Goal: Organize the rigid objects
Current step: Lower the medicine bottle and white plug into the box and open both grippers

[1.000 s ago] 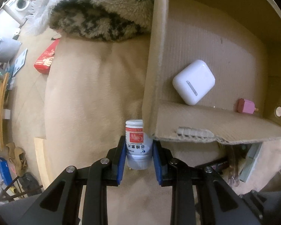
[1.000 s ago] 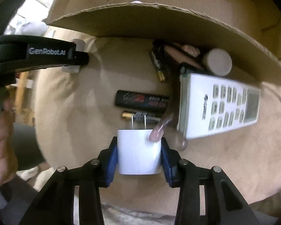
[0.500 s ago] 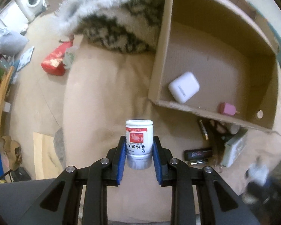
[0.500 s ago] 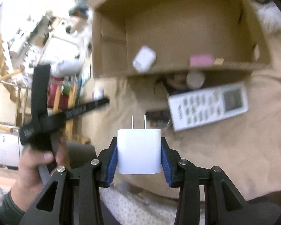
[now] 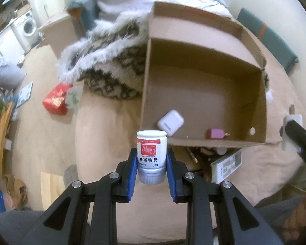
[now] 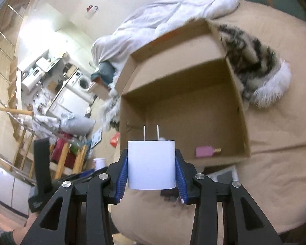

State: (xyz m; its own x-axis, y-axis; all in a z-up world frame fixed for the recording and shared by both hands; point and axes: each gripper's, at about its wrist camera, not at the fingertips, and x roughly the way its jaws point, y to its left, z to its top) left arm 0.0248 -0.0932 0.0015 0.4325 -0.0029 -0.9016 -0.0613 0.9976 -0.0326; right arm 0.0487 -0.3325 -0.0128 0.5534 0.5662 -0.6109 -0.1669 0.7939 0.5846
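Note:
My left gripper [image 5: 151,163] is shut on a white pill bottle [image 5: 151,155] with a red label, held upside down in the air in front of an open cardboard box [image 5: 204,94]. The box holds a white earbud case [image 5: 170,121] and a small pink object [image 5: 216,133]. My right gripper [image 6: 151,170] is shut on a white plug charger [image 6: 151,164], prongs pointing at the same box [image 6: 185,106], with the pink object [image 6: 205,151] inside. The right gripper also shows at the right edge of the left wrist view [image 5: 291,130].
A white remote [image 5: 226,166] and batteries [image 5: 191,155] lie on the tan bed in front of the box. A furry patterned blanket [image 5: 110,61] lies left of the box. A red packet [image 5: 56,100] lies on the floor at the left.
Both grippers have lifted up and back from the bed with their objects. The box now shows whole and from higher up. The grips have not changed.

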